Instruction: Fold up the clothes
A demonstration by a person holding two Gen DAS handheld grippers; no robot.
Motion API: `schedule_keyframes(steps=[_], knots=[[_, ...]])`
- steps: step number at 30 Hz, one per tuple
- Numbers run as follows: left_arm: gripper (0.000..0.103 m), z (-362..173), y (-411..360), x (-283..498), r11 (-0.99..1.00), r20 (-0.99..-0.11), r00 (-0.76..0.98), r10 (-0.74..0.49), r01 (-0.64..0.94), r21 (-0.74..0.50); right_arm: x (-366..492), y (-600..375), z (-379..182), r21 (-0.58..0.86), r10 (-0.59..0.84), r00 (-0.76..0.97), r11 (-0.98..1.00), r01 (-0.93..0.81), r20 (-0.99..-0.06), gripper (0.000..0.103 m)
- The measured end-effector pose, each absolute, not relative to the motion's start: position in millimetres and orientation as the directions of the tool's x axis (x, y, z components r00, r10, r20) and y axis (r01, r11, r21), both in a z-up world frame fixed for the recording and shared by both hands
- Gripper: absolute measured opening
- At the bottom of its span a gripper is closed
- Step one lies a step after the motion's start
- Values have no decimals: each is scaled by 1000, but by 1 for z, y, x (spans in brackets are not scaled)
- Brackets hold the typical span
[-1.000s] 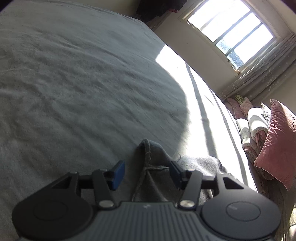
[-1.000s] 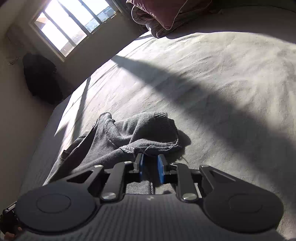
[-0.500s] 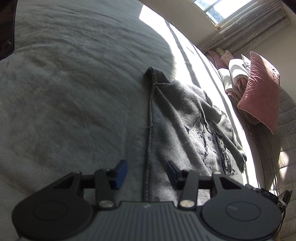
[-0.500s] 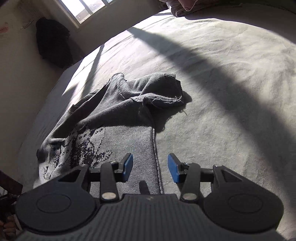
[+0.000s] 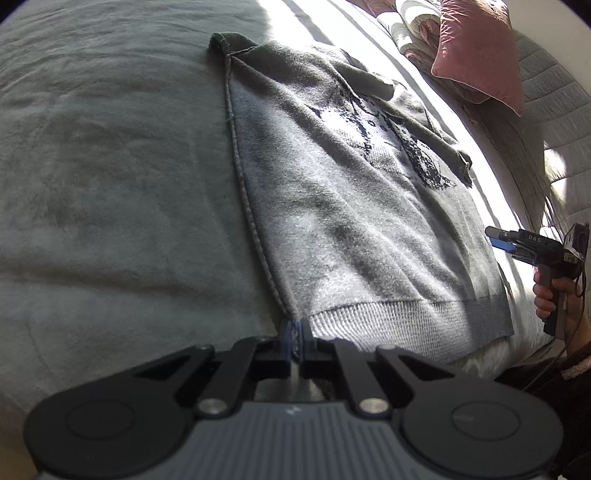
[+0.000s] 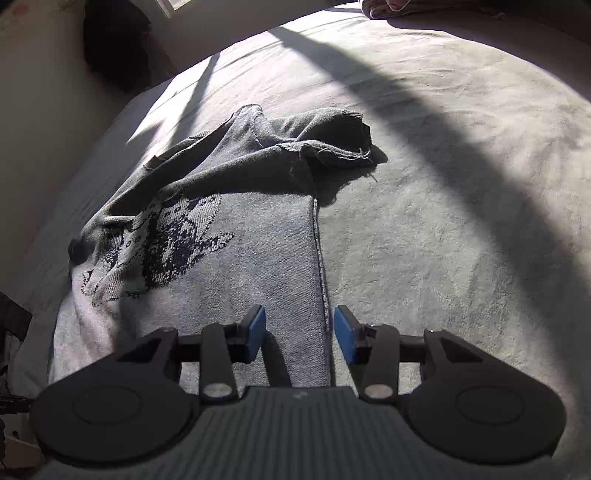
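Note:
A grey knit sweater (image 5: 351, 206) with a dark printed figure lies spread on the grey bed cover (image 5: 110, 184), its ribbed hem toward me. My left gripper (image 5: 294, 338) is shut on the hem's left corner. In the right wrist view the sweater (image 6: 221, 240) lies flat with its upper part and a sleeve (image 6: 325, 140) bunched at the far end. My right gripper (image 6: 299, 330) is open, its blue pads straddling the sweater's right side seam just above the cloth. The right gripper also shows in the left wrist view (image 5: 502, 240), held in a hand beside the sweater's right edge.
A pink velvet pillow (image 5: 480, 51) and folded bedding (image 5: 410, 22) lie at the head of the bed. A dark bag (image 6: 118, 48) hangs by the wall at the far left. Sunlight stripes cross the bed cover (image 6: 443, 221).
Both grippers have drawn back along the sweater toward its hem. The left gripper has gone from open to shut on the hem corner. The right gripper opened half a second ago and stays open.

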State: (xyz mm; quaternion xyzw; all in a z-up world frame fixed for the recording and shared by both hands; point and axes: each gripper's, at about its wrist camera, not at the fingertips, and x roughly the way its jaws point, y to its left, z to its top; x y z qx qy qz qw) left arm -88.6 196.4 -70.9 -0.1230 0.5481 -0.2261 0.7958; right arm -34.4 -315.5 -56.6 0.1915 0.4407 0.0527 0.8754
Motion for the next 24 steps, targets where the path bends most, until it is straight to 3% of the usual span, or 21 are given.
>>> schedule_keyframes(steps=[4,7,9,11,13,24], knots=[[3,-66,192,-98,857,-842,260,-472,362,-368,-33,-320,-54,392,253,607,914,106,-753,46],[10,-65,197,-97,842,-834,259,-487,391,-370,-30,-320,-55,392,248,606,913,114,-756,46],[27,-63,202,-93,844,-829,269,-490,386,-373,-28,-318,-55,393,246,609,912,118,-754,46],[62,-57,207,-87,855,-820,300,-486,358,-375,-25,-316,-54,399,249,613,909,119,-750,46],[74,-50,207,-78,879,-816,358,-455,325,-348,-21,-312,-52,408,256,616,906,116,-744,46],[79,-30,209,17,908,-792,479,-379,27,-418,19,-272,-14,441,328,620,897,31,-713,48]])
